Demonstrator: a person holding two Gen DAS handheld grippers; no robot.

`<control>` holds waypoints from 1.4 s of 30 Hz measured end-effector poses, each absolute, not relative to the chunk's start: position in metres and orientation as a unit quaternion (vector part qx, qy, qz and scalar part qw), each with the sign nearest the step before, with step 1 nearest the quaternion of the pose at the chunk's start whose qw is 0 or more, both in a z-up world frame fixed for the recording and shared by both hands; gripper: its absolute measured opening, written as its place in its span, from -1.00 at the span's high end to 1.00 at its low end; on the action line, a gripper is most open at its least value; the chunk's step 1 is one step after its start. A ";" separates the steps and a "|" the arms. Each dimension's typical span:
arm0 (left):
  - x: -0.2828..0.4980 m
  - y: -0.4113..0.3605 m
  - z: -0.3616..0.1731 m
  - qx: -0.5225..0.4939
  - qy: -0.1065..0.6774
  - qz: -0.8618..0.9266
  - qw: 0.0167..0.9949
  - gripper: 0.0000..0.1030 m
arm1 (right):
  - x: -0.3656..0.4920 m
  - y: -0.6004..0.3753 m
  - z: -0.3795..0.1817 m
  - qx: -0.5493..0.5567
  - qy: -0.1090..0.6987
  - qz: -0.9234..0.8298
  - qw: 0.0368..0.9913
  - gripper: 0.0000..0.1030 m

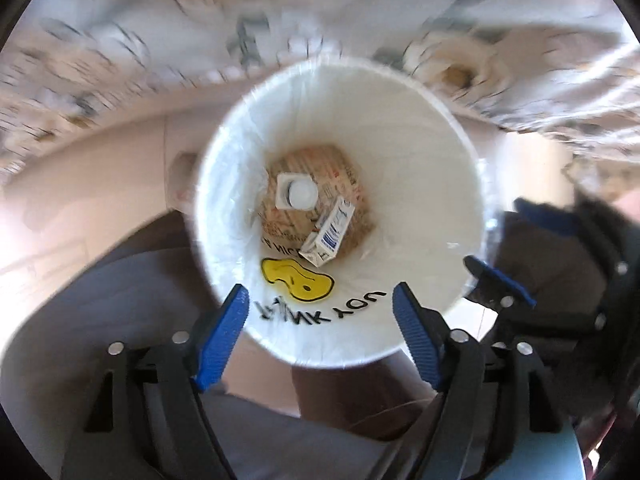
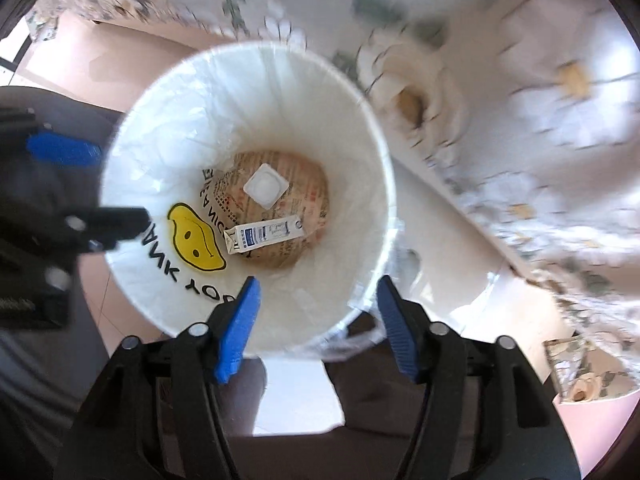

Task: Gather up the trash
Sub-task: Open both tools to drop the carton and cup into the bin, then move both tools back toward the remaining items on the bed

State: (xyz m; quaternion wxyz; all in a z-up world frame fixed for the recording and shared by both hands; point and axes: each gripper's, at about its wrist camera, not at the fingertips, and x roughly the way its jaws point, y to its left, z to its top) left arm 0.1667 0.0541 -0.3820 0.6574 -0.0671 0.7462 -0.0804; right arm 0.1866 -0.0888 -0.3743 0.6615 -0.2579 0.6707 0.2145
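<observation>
A white trash bin (image 1: 436, 152) lined with a white plastic bag bearing a yellow smiley (image 1: 298, 278) stands on the floor below both grippers. At its bottom lie a small white plastic cup (image 1: 298, 196) and a small white and blue carton (image 1: 330, 236) on brown printed paper. My left gripper (image 1: 320, 316) is open and empty over the bin's near rim. My right gripper (image 2: 318, 308) is open and empty over the same bin (image 2: 360, 152), where the cup (image 2: 266, 188) and carton (image 2: 266, 234) show again. Each gripper is visible in the other's view.
A floral tablecloth (image 1: 160, 52) hangs behind the bin and fills the right side of the right wrist view (image 2: 540, 120). The floor is pale pink tile (image 2: 448, 280). The person's grey trousers (image 1: 132, 288) are close to the bin.
</observation>
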 end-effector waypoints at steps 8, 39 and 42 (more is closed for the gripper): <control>0.147 0.085 -0.273 -0.034 0.682 -0.077 0.727 -0.55 | 0.180 -0.113 -0.257 -0.242 0.601 0.244 0.722 -0.30; 0.222 0.139 0.058 0.100 0.418 -0.030 0.902 -0.77 | 0.202 -0.128 0.153 -0.275 0.262 0.271 0.884 -0.55; 0.254 0.147 0.056 0.110 0.421 -0.028 0.900 -0.77 | 0.229 -0.116 0.159 -0.280 0.264 0.273 0.882 -0.55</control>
